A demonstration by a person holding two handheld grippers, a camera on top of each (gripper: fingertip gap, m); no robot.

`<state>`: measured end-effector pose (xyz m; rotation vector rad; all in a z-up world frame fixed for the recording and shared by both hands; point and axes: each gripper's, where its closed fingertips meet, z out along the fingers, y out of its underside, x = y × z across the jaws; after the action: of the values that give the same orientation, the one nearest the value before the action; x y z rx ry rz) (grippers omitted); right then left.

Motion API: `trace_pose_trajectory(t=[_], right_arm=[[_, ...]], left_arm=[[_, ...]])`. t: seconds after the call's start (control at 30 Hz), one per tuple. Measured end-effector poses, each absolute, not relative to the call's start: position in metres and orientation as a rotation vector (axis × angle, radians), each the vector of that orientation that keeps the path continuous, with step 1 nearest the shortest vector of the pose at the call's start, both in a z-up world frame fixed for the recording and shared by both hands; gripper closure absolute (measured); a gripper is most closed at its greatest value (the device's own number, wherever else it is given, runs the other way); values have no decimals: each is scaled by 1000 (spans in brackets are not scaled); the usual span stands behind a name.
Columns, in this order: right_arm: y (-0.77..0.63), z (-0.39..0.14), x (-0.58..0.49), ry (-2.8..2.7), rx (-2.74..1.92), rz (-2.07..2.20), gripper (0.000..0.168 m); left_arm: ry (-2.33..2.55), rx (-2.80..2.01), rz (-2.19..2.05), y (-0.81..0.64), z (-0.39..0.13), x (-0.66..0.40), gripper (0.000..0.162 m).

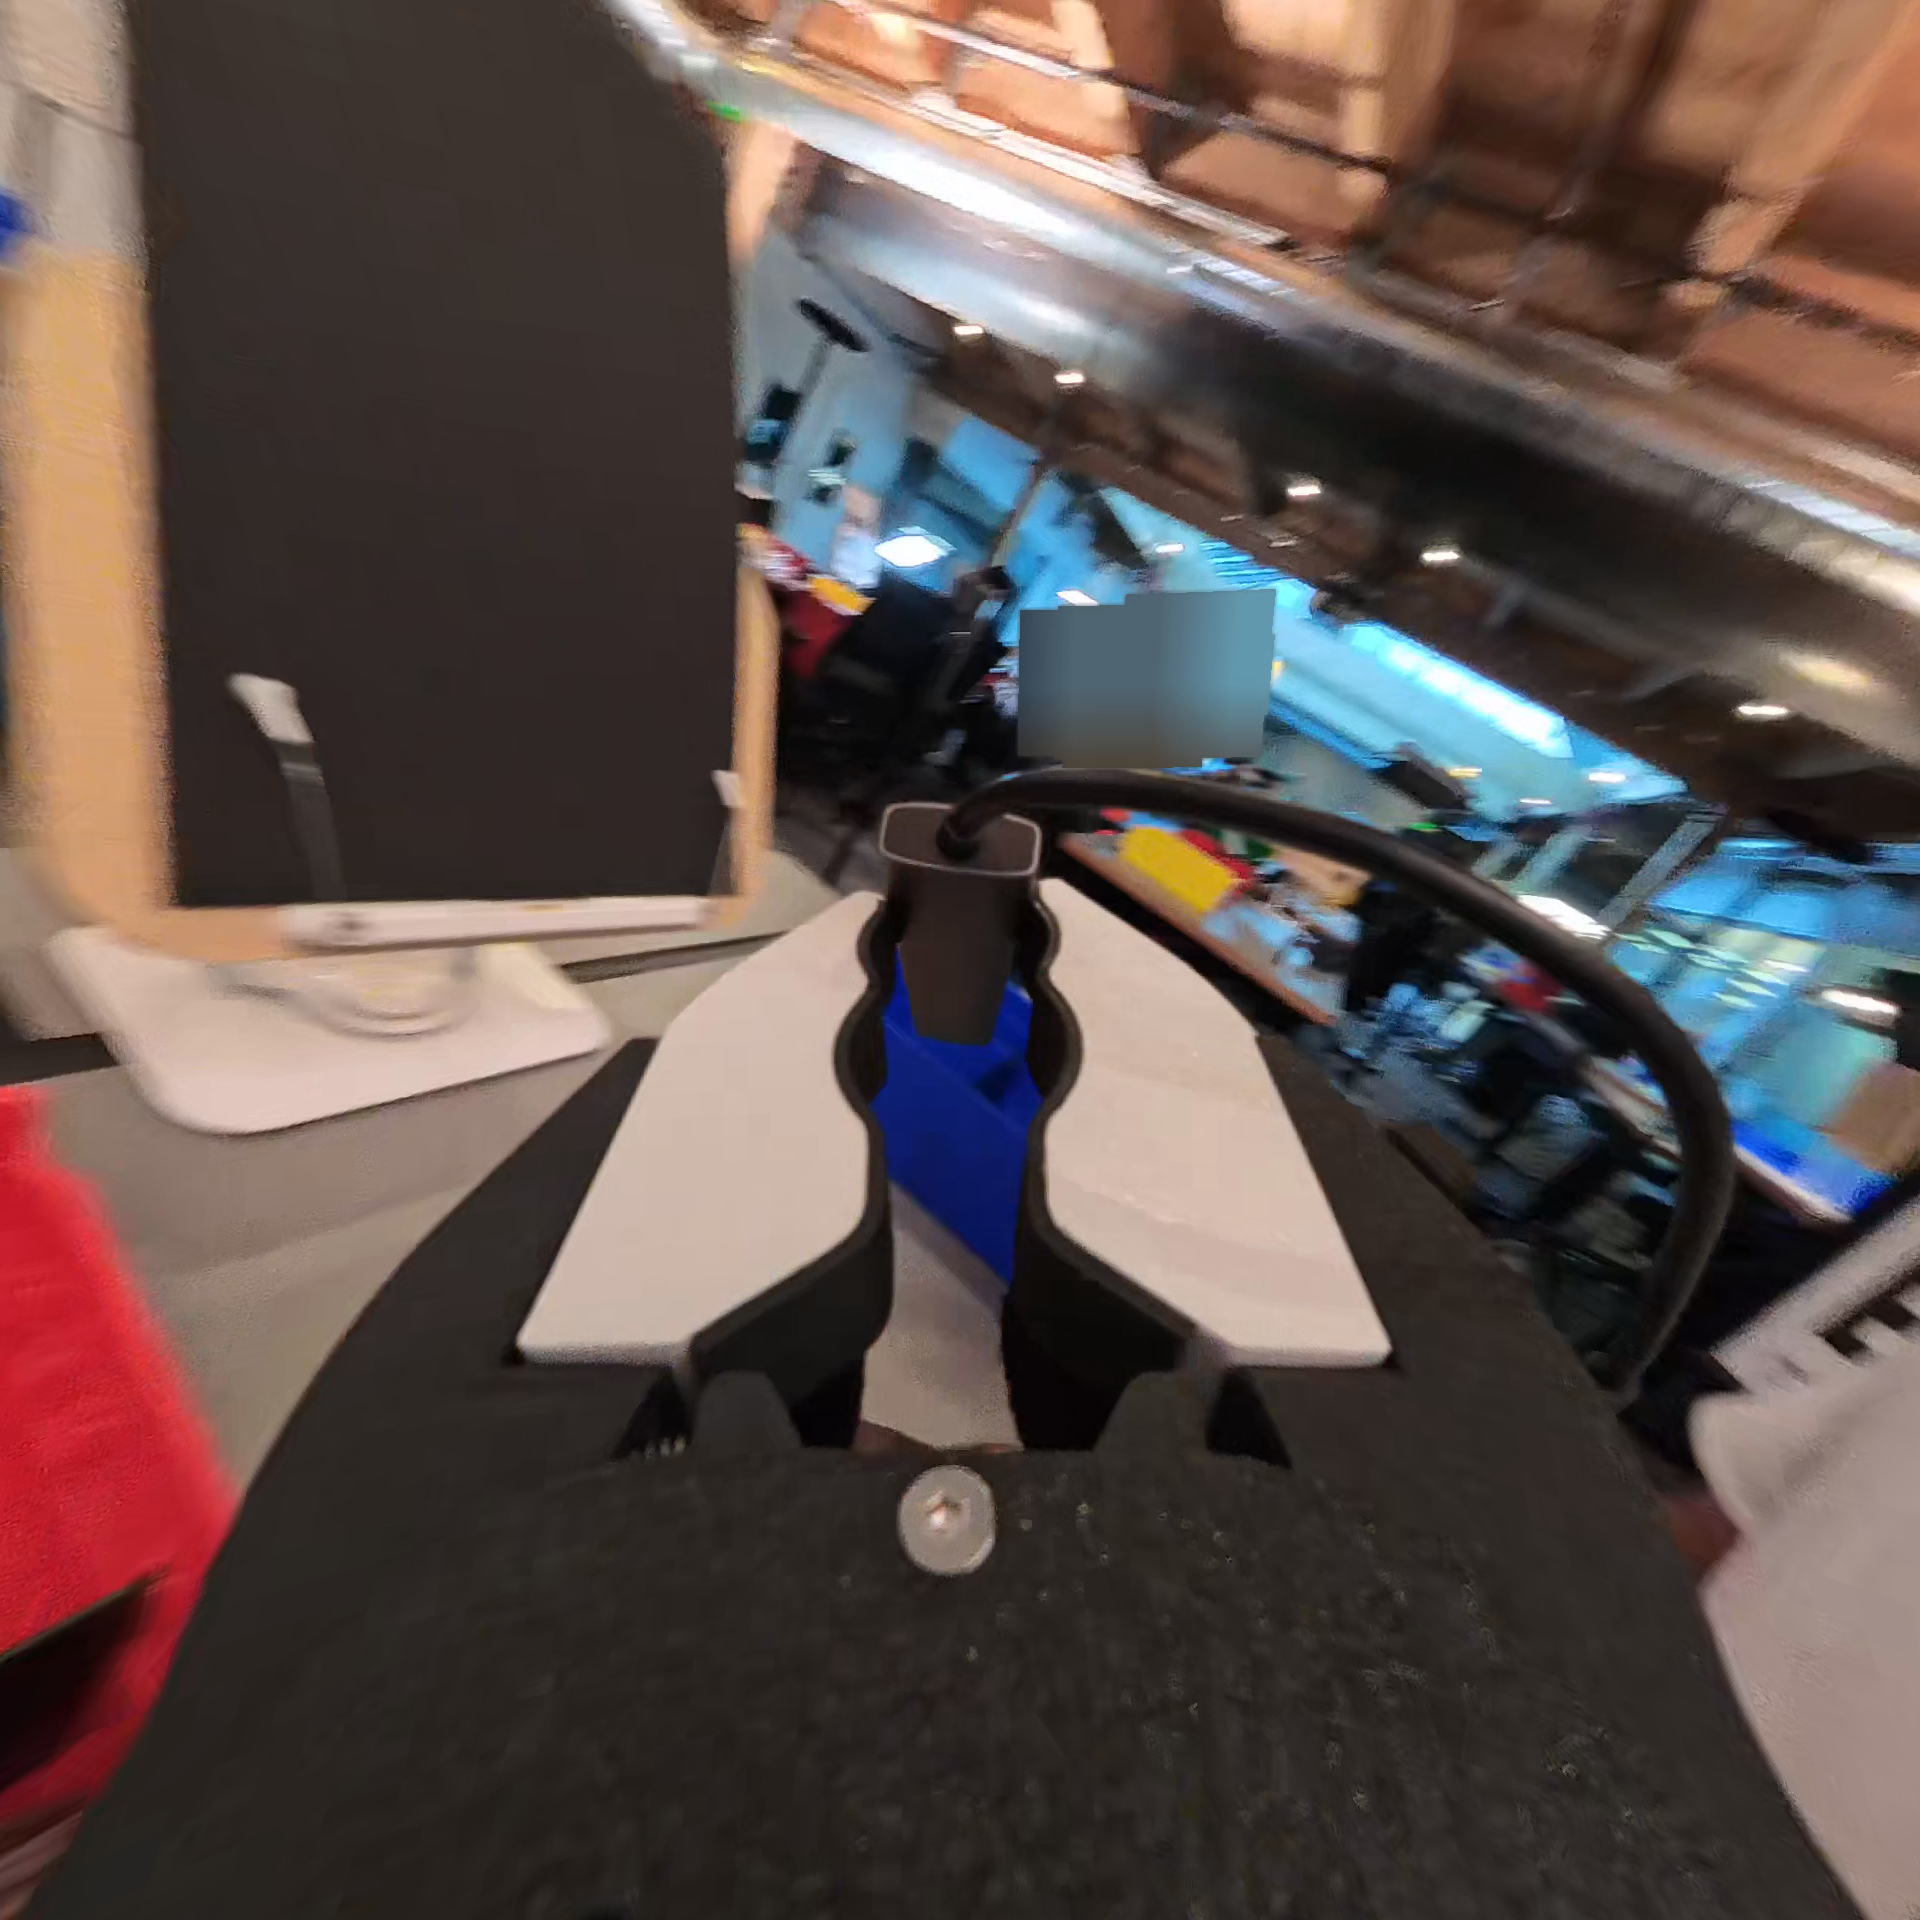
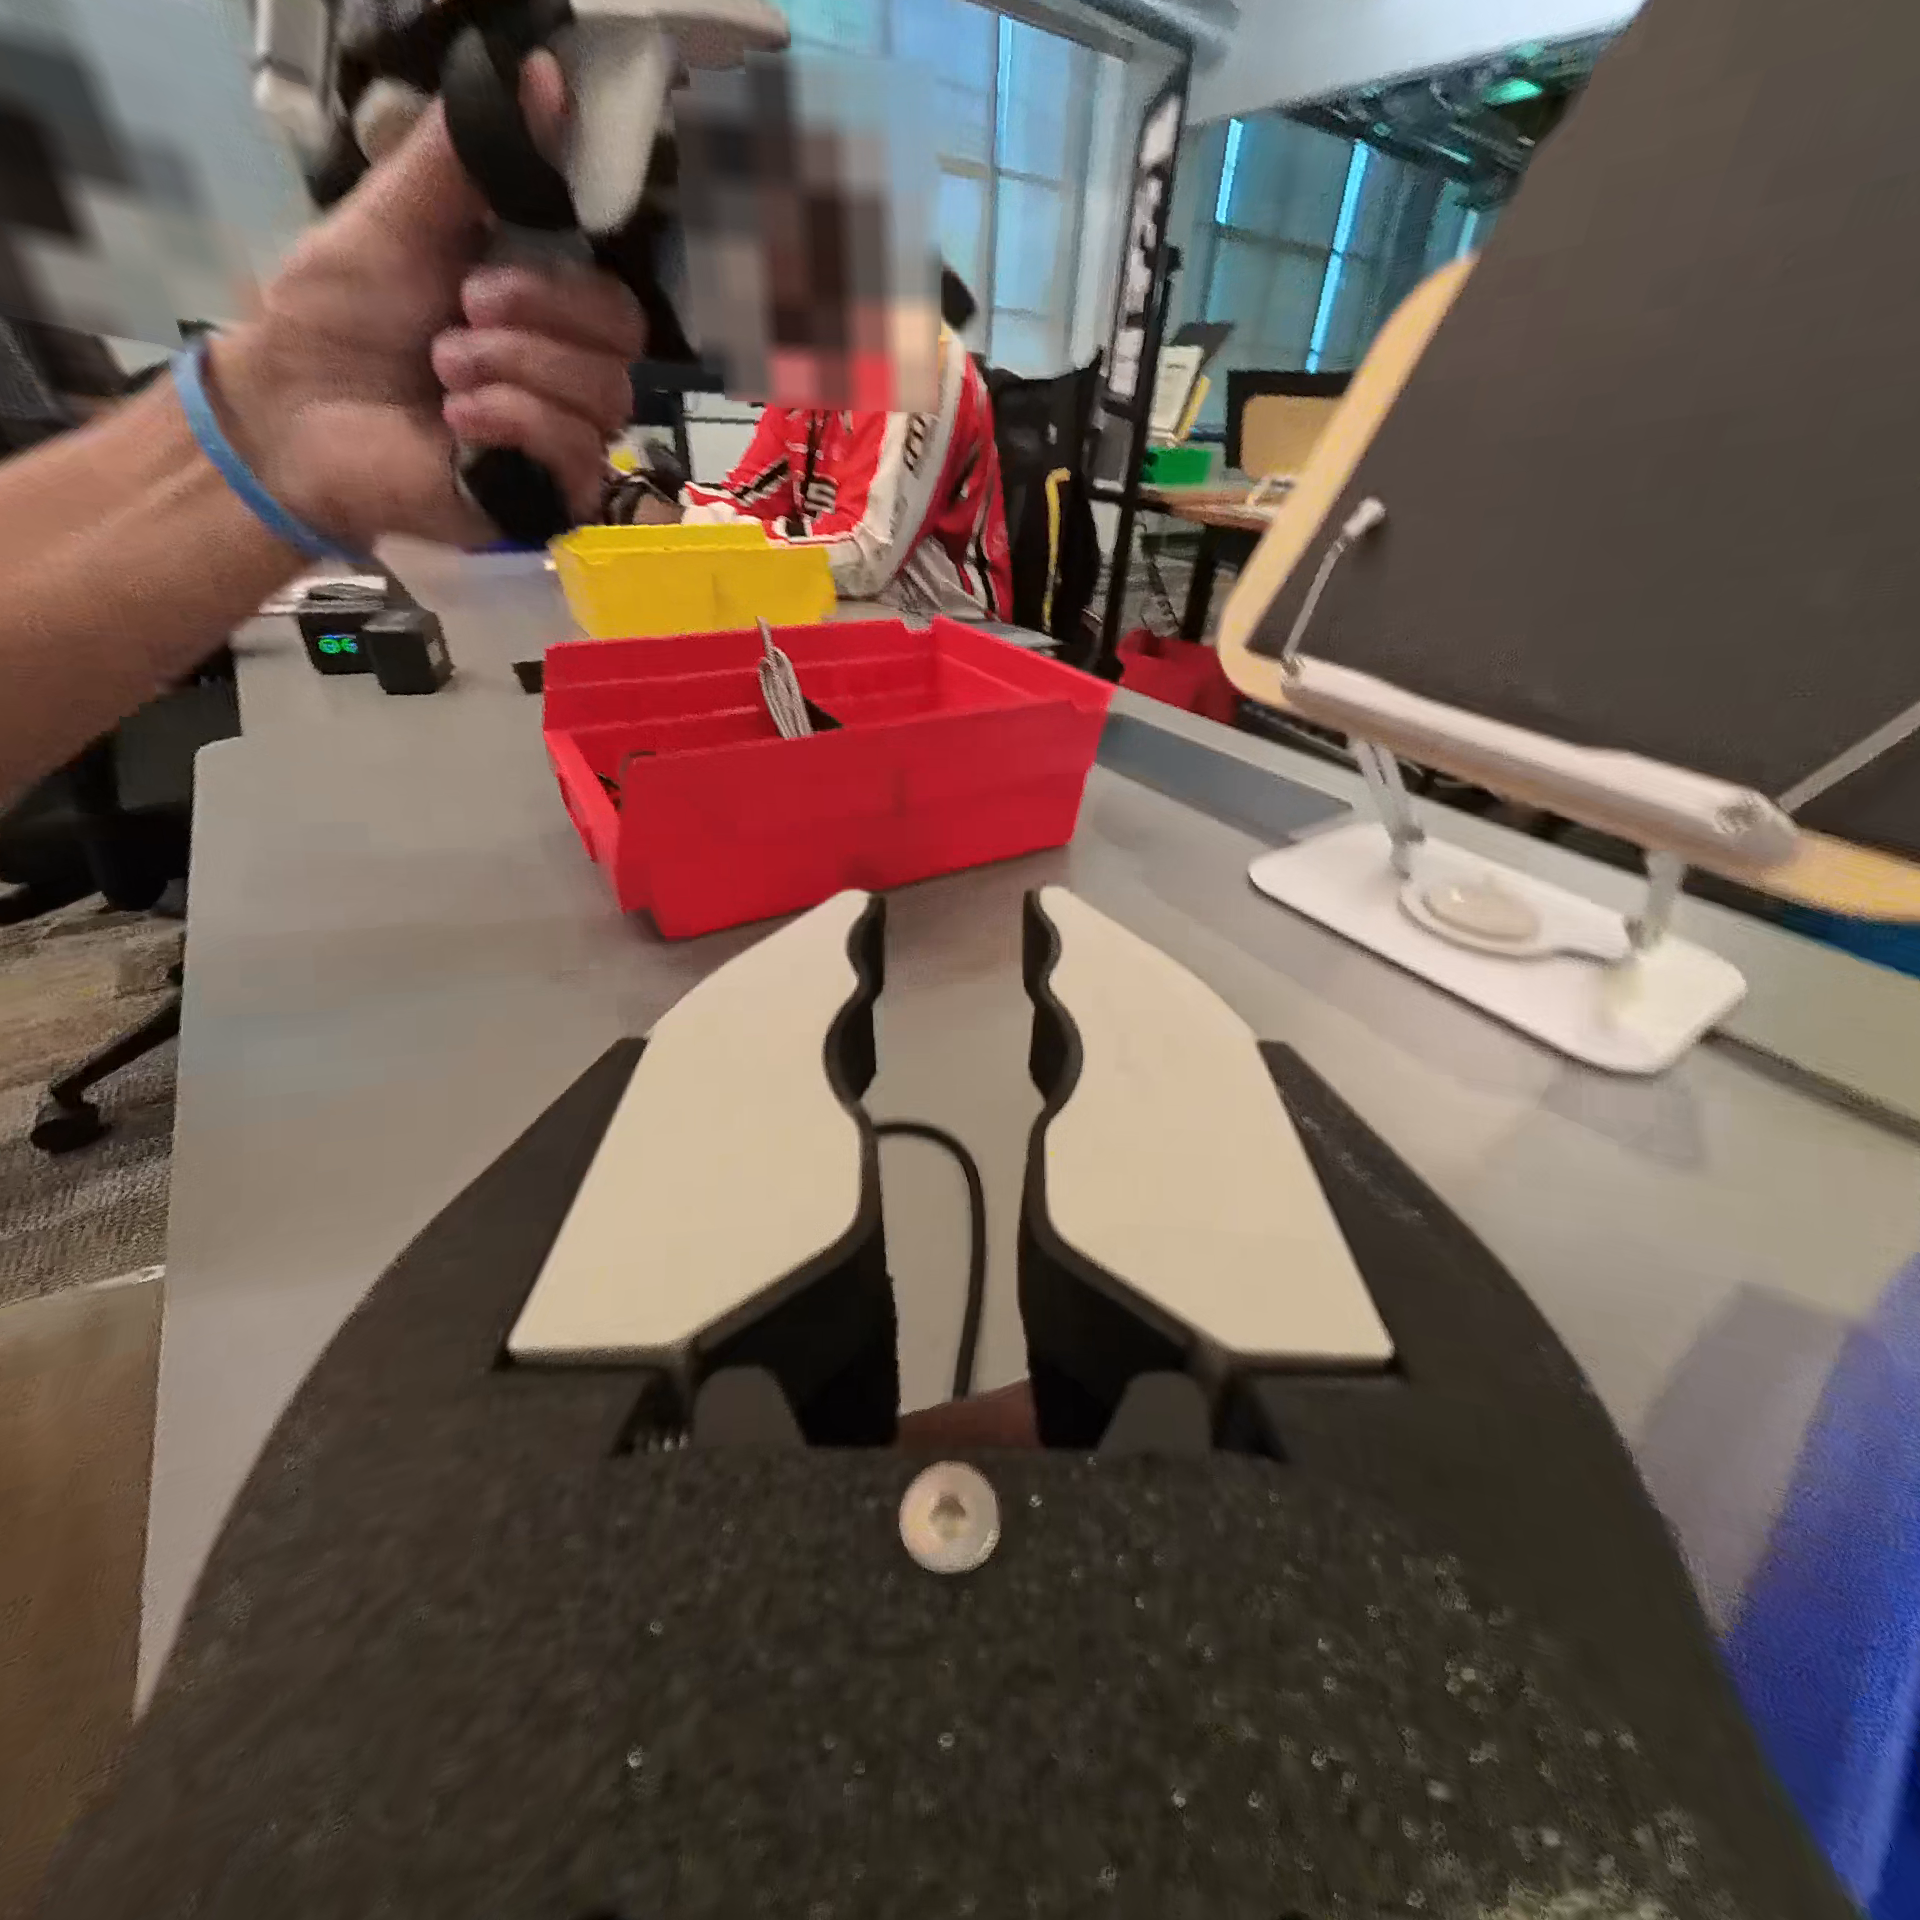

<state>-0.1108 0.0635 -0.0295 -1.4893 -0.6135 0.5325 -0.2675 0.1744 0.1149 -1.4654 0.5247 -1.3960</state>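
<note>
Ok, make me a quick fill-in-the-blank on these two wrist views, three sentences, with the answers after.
1. The left gripper is shut on a dark plug with a ____ cable.
2. The right gripper is open and holds ____.
3. On the grey table, the bin in front of the yellow bin is ____.

Missing words: black; nothing; red

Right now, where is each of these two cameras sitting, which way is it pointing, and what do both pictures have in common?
Left wrist view: on the left gripper, tilted upward toward the tablet on a stand and ceiling; its fingers pinch a dark connector with black cable, above a blue bin.
Right wrist view: on the right gripper, level over the grey table, facing a red bin and yellow bin; fingers parted, empty. The person's hand grips the other gripper's handle.
Shared: tablet stand, red bin.
</note>
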Motion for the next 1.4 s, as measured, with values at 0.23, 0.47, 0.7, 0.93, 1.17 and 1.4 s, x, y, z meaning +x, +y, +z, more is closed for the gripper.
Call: trace_pose_trajectory(t=[0.23, 0.47, 0.7, 0.93, 1.17, 1.4], right_arm=[[64, 6, -166, -689, -1446, 942, 138], [33, 33, -170, -515, -1240, 1898, 136], [25, 34, -166, -510, -1144, 2111, 129], [-4, 45, -174, -688, -1036, 2316, 136], [-13, 44, -180, -743, -986, 2369, 156], [-14, 41, -186, -724, -987, 2354, 159]], left_arm=[[1049, -1154, -1077, 80, 78, -214, 139], [1340, -891, -852, 32, 81, -206, 139], [1472, -729, -759, 2, 77, -202, 139], [1507, -626, -801, -16, 71, -197, 139], [1550, -603, -788, -21, 56, -192, 139], [1562, -611, -734, -19, 47, -189, 139]])
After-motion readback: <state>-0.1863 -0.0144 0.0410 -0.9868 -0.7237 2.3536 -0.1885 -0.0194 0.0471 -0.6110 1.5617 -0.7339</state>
